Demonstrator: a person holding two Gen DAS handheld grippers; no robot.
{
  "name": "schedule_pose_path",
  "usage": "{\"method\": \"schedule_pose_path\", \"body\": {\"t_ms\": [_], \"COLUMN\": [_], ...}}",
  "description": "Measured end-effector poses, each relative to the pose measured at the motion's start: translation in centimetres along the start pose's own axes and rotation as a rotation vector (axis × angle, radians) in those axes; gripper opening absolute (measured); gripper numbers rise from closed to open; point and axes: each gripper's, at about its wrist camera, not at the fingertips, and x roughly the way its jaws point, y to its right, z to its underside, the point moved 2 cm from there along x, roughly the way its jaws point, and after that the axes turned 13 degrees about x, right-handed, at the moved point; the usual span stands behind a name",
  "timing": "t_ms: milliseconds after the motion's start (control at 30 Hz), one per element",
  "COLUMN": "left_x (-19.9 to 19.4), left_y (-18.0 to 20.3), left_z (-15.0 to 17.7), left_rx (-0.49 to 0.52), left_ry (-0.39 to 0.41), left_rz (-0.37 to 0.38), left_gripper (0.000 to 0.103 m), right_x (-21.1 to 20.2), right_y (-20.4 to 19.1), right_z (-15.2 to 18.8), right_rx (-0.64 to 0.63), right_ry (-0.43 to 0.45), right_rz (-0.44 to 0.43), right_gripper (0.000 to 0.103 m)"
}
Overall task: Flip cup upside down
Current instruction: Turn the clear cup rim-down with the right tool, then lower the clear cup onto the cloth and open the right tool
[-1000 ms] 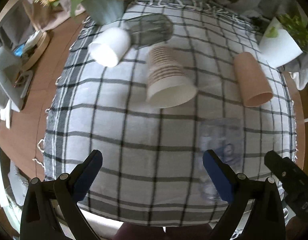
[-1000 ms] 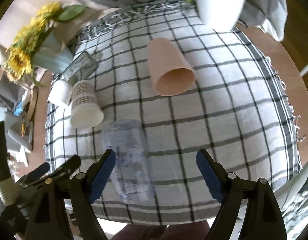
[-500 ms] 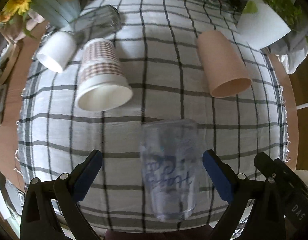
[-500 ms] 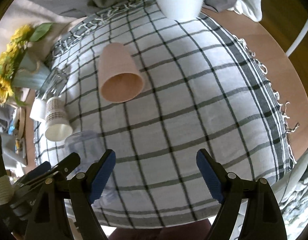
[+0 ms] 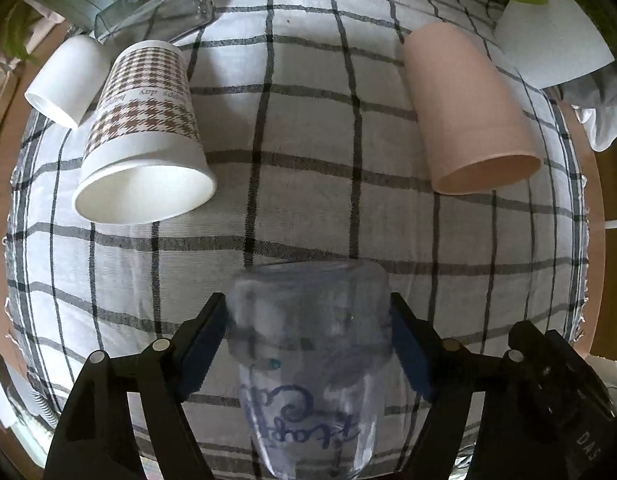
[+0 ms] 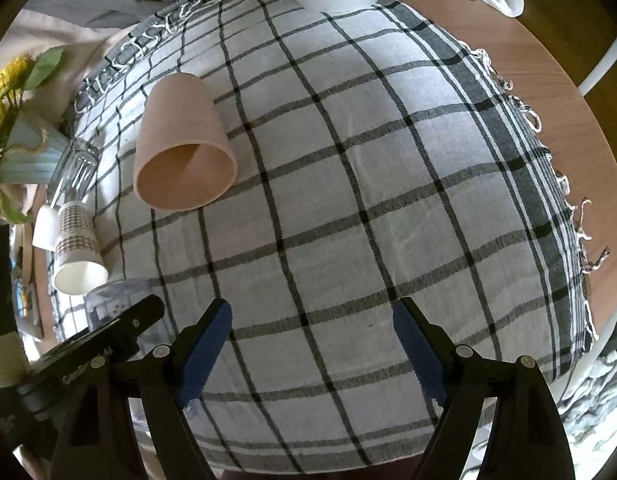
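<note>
A clear plastic cup (image 5: 308, 344) with blue lettering lies on its side on the checked cloth, its base pointing away from me. My left gripper (image 5: 308, 336) has its blue pads against both sides of the cup near its base. In the right wrist view the cup (image 6: 116, 300) shows at the lower left, partly hidden by the left gripper's body. My right gripper (image 6: 312, 332) is open and empty above the cloth's front part.
On the checked cloth (image 5: 308, 200) lie a houndstooth paper cup (image 5: 144, 136), a white cup (image 5: 64, 80), a glass tumbler (image 5: 156, 4) and a pink cup (image 5: 468, 112), all on their sides. A white plant pot (image 5: 548, 32) and a flower vase (image 6: 24, 156) stand at the back.
My left gripper moved forward onto the clear cup and closed its pads against it. My right gripper swung to the right, away from the cup.
</note>
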Motion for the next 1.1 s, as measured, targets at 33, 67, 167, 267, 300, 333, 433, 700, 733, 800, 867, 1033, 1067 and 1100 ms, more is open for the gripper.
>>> {"method": "schedule_pose_path", "body": {"t_ms": [33, 67, 167, 267, 300, 333, 433, 700, 733, 800, 867, 1033, 1067, 1100], "left_x": [-0.1, -0.1, -0.5, -1.9, -2.5, -2.9, -4.3, -6.4, -6.4, -6.4, -7.0, -7.1, -7.2, -7.2], "left_y": [0.1, 0.2, 0.7, 1.3, 1.4, 1.5, 1.7, 1.5, 1.3, 1.3, 1.6, 2.7, 2.9, 3.1], "left_z": [-0.1, -0.2, -0.6, -1.0, -1.0, -1.3, -1.9, -1.6, -0.7, -0.5, 0.4, 1.8, 2.2, 2.5], "left_rx": [0.001, 0.001, -0.004, -0.005, -0.007, -0.009, -0.010, 0.018, 0.027, 0.037, 0.037, 0.071, 0.077, 0.080], "left_ry": [0.003, 0.003, 0.014, 0.048, 0.061, 0.074, 0.114, 0.201, 0.211, 0.219, 0.244, 0.262, 0.265, 0.266], "left_rz": [-0.004, -0.009, -0.024, -0.040, -0.038, -0.038, -0.045, -0.065, -0.067, -0.078, -0.069, -0.080, -0.083, -0.085], "left_gripper": [0.072, 0.072, 0.072, 0.072, 0.072, 0.072, 0.072, 0.071, 0.071, 0.071, 0.071, 0.071, 0.071, 0.071], "right_x": [0.2, 0.3, 0.5, 0.2, 0.1, -0.2, -1.0, -3.0, -3.1, -3.3, -3.5, -3.4, -3.4, -3.5], "right_y": [0.0, 0.0, 0.1, 0.1, 0.1, 0.0, -0.1, -0.5, -0.5, -0.3, -0.2, 0.0, 0.0, 0.1], "right_z": [0.0, -0.1, -0.1, -0.3, -0.3, -0.4, -0.6, -1.1, -1.1, -1.0, -0.8, -0.2, -0.1, 0.0], "right_rx": [-0.001, -0.004, -0.012, -0.017, -0.017, -0.018, -0.020, -0.041, -0.043, -0.048, -0.056, -0.079, -0.084, -0.089], "right_ry": [-0.005, -0.008, -0.014, -0.009, -0.006, -0.001, 0.012, 0.073, 0.077, 0.083, 0.089, 0.090, 0.090, 0.090], "right_rz": [-0.001, 0.000, -0.001, -0.008, -0.012, -0.020, -0.040, -0.063, -0.064, -0.062, -0.057, -0.046, -0.045, -0.043], "right_gripper": [0.083, 0.083, 0.083, 0.083, 0.083, 0.083, 0.083, 0.083, 0.083, 0.083, 0.083, 0.083, 0.083, 0.083]}}
